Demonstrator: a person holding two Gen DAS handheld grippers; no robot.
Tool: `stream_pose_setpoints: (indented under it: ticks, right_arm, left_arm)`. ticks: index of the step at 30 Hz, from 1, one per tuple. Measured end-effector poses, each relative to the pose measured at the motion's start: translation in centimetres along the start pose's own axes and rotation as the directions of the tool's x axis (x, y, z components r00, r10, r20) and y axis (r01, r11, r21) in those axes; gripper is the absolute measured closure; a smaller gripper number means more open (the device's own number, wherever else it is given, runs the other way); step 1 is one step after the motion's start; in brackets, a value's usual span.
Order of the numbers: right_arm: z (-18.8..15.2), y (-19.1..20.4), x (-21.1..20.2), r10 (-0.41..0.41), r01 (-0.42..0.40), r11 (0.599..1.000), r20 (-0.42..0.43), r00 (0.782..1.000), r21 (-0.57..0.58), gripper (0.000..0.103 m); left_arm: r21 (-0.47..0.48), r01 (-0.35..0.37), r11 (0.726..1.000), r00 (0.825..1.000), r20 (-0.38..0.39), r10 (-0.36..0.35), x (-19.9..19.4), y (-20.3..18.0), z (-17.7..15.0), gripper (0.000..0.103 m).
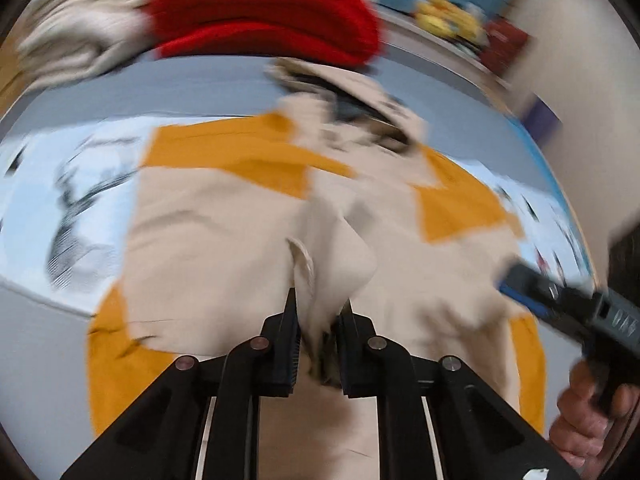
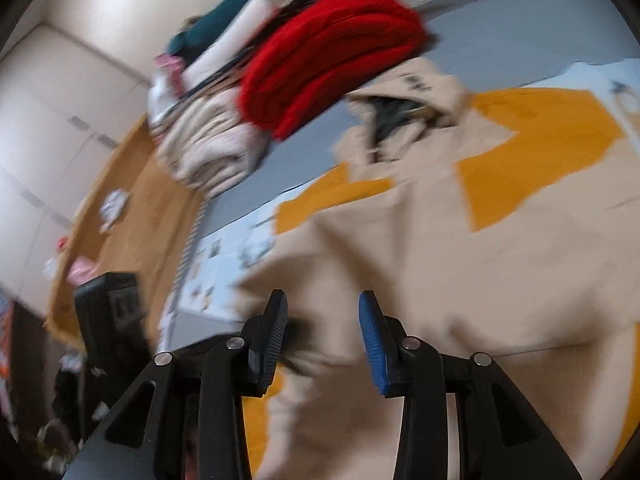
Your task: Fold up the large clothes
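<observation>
A large beige garment [image 1: 224, 248] with a dark-lined collar lies spread over an orange sheet [image 1: 216, 152] on the table. My left gripper [image 1: 319, 312] is shut on a bunched fold of the beige garment and lifts it a little. My right gripper [image 2: 323, 312] is open and empty, hovering just above the beige garment [image 2: 460, 280]. It also shows in the left wrist view [image 1: 560, 304] at the right, held by a hand. Both views are motion-blurred.
A stack of folded clothes, red [image 1: 264, 12] on cream [image 1: 80, 36], sits at the table's far side on the grey top [image 1: 160, 88]. Printed light-blue paper [image 1: 72, 192] lies under the orange sheet. Yellow and red items [image 1: 448, 16] sit far right. A wooden floor [image 2: 132, 208] lies beyond the table.
</observation>
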State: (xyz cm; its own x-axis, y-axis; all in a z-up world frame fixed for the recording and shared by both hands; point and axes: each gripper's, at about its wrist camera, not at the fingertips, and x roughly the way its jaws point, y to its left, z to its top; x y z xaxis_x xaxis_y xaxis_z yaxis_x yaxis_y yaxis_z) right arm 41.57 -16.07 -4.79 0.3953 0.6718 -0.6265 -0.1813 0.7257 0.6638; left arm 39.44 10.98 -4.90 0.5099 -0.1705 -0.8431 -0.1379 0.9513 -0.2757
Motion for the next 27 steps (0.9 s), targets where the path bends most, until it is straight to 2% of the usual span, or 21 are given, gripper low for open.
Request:
stream_pose_setpoints:
  ticks: [1, 2, 4, 6, 9, 13, 16, 20, 21, 23, 25, 27]
  right_arm:
    - [0.2, -1.0, 0.0, -0.049, 0.049, 0.998, 0.002, 0.999, 0.037, 0.064]
    - [0.2, -2.1, 0.1, -0.091, 0.091, 0.993, -0.004, 0.996, 0.071, 0.064]
    - [0.2, -4.1, 0.5, -0.180, 0.183, 0.973, -0.038, 0.983, 0.137, 0.064]
    - [0.0, -6.4, 1.2, -0.281, 0.295, 0.935, -0.100, 0.955, 0.194, 0.064]
    - [-0.4, -9.6, 1.8, -0.339, 0.376, 0.878, -0.171, 0.925, 0.297, 0.064]
    - [-1.0, -13.0, 1.8, -0.358, 0.423, 0.811, -0.228, 0.905, 0.404, 0.064]
    - [-1.5, -14.8, 1.4, -0.336, 0.410, 0.774, -0.237, 0.912, 0.483, 0.064]
    - [-1.3, -15.5, 1.1, -0.326, 0.397, 0.770, -0.226, 0.918, 0.499, 0.064]
    - [-1.4, -15.7, 1.1, -0.322, 0.394, 0.770, -0.228, 0.919, 0.502, 0.064]
    - [-1.6, -15.7, 1.0, -0.317, 0.389, 0.767, -0.226, 0.921, 0.511, 0.065]
    - [-1.7, -15.6, 1.0, -0.328, 0.398, 0.765, -0.226, 0.917, 0.506, 0.077]
    - [-1.7, -15.5, 0.8, -0.349, 0.413, 0.763, -0.221, 0.911, 0.497, 0.091]
  left_arm:
    - [-0.050, -0.020, 0.999, 1.000, 0.002, 0.020, -0.1, 1.6, 0.4, 0.087]
    - [-0.090, -0.043, 0.995, 0.999, 0.002, 0.043, -0.1, 3.0, 0.8, 0.079]
    - [-0.195, -0.092, 0.977, 0.995, 0.013, 0.096, -0.5, 6.3, 1.3, 0.077]
    - [-0.282, -0.124, 0.951, 0.991, 0.014, 0.133, -0.9, 9.0, 1.5, 0.078]
    - [-0.370, -0.083, 0.925, 0.996, -0.006, 0.087, -0.8, 11.8, 1.6, 0.075]
    - [-0.489, -0.020, 0.872, 0.998, -0.060, -0.011, 0.9, 14.1, 0.4, 0.073]
    - [-0.520, -0.016, 0.854, 0.993, -0.110, -0.048, 2.4, 14.6, -0.3, 0.073]
    - [-0.561, -0.017, 0.827, 0.979, -0.178, -0.100, 4.5, 14.8, -1.7, 0.073]
    - [-0.581, -0.014, 0.814, 0.974, -0.192, -0.121, 5.0, 14.9, -2.2, 0.073]
    - [-0.610, -0.002, 0.793, 0.969, -0.198, -0.150, 5.7, 15.0, -2.8, 0.078]
    - [-0.600, -0.001, 0.800, 0.975, -0.178, -0.133, 5.2, 14.8, -2.8, 0.094]
    - [-0.546, -0.002, 0.838, 0.990, -0.120, -0.076, 3.5, 14.2, -1.9, 0.098]
